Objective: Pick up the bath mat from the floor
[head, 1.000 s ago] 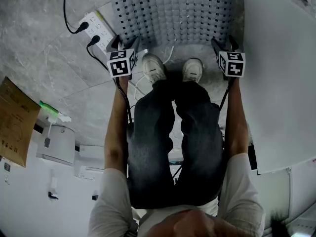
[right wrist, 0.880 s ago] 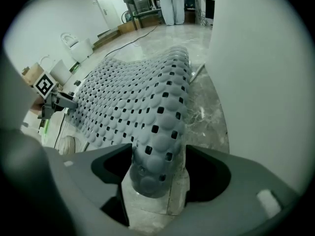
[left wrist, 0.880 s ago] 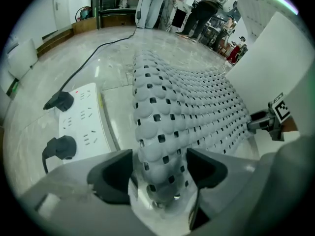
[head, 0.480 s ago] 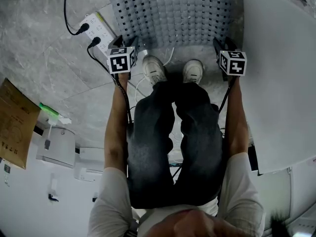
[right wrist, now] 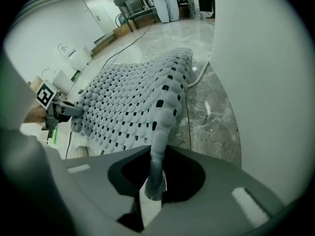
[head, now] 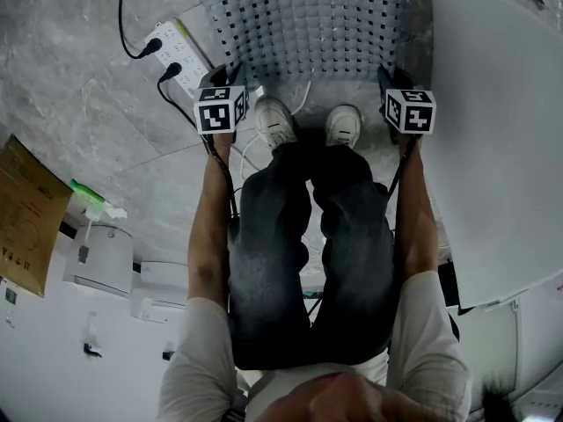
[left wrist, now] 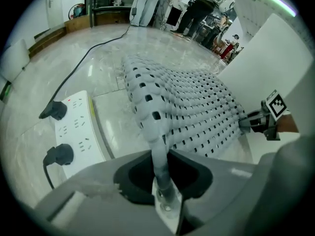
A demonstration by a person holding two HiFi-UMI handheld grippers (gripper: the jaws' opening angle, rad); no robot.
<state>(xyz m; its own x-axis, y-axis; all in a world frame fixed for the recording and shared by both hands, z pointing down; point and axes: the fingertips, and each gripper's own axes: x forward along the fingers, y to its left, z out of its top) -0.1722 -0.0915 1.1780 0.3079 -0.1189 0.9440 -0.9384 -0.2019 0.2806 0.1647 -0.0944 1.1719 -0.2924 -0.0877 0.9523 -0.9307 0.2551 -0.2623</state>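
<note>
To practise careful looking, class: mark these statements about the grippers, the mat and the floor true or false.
1. The left gripper pinches a corner of the bath mat. True; its jaws have just been closing.
2. The right gripper holds nothing. False: its jaws, just closing too, pinch another corner.
3. Two plugs sit in the power strip. True.
4. The bath mat is solid. False: it has rows of holes.
</note>
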